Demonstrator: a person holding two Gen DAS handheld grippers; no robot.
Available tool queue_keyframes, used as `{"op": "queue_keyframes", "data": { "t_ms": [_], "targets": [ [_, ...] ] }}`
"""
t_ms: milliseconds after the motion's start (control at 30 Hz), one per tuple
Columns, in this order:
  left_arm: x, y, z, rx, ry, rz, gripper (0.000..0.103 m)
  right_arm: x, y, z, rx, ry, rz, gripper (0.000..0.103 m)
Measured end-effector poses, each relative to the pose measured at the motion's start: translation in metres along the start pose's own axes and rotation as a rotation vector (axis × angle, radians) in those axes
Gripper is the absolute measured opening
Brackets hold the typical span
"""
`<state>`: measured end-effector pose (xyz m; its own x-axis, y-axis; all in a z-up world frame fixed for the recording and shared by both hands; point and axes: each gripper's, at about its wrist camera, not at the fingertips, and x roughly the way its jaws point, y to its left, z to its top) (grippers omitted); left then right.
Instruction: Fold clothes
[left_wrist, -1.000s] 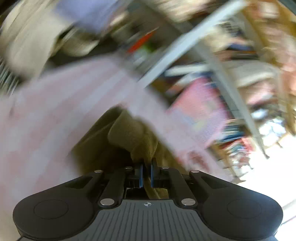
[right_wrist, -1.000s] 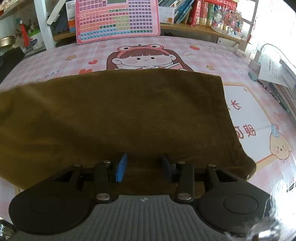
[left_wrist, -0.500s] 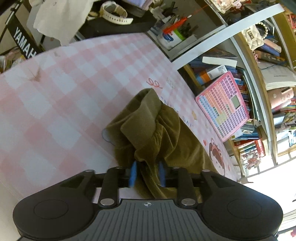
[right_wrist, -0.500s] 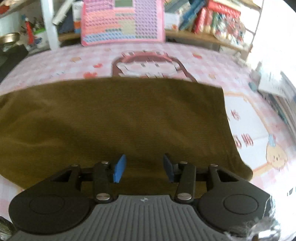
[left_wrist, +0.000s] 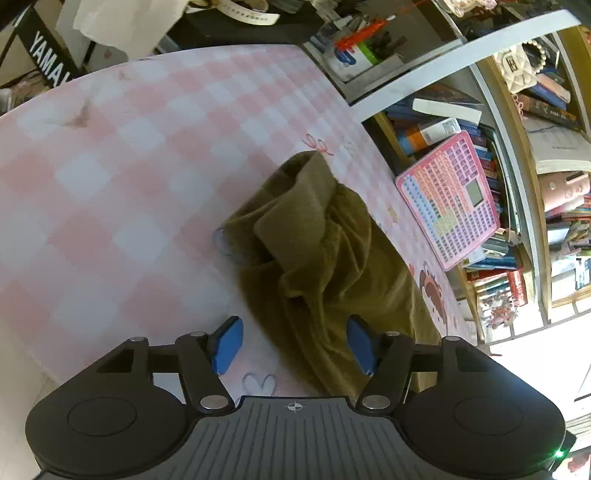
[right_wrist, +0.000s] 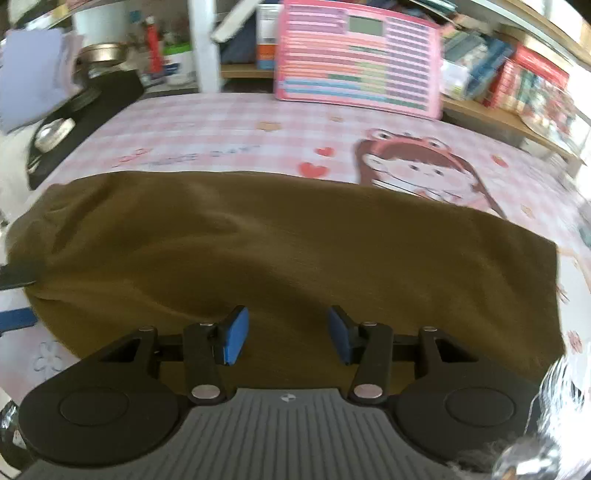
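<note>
1. Your left tool (left_wrist: 293, 341) hangs just above the surface (left_wrist: 110, 192), which is covered in a pink and white checked cloth. Its jaws are opening, and the blue pads (left_wrist: 227, 343) stand apart, touching nothing.
2. A fold of the olive-brown garment (left_wrist: 317, 266) runs up between those pads, but neither pad presses on it, so your left tool has it released.
3. From the left wrist, the garment lies bunched and rumpled at this end, with one flap folded over the rest, and it stretches away toward the cartoon girl print (left_wrist: 432, 291) on the cloth.
4. Your right tool (right_wrist: 286, 334) is also released: its blue pads stand apart above the garment's near edge, with the fabric below them and nothing pinched.
5. From the right wrist, the garment (right_wrist: 295, 254) lies spread as a wide band across the surface, fairly flat, with a soft ridge running through its middle. Its far edge reaches the cartoon girl print (right_wrist: 413, 166), partly covering her lower part.
6. A pink keyboard toy (right_wrist: 356, 59) leans upright against the bookshelf (right_wrist: 509, 81) at the far edge of the surface, well apart from the garment.
7. A black item marked "YAMA…" (left_wrist: 48, 62) stands beyond the surface's far corner in the left wrist view.
8. The right wrist view is blurred, so small items on the far left shelf cannot be told apart.
</note>
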<state>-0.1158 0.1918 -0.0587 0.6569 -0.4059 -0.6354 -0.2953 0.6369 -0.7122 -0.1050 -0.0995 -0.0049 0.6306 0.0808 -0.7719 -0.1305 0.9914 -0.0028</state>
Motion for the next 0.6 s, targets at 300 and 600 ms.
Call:
{"op": "queue_keyframes", "data": {
  "t_ms": [300, 600],
  "targets": [
    [0.021, -0.013, 0.0, 0.011, -0.07, -0.01, 0.062, 0.013, 0.048, -0.005, -0.178, 0.042, 0.078, 0.045],
    [0.037, -0.003, 0.002, -0.057, -0.102, -0.029, 0.019, 0.014, 0.043, -0.004, -0.174, 0.066, 0.107, 0.045]
  ]
}}
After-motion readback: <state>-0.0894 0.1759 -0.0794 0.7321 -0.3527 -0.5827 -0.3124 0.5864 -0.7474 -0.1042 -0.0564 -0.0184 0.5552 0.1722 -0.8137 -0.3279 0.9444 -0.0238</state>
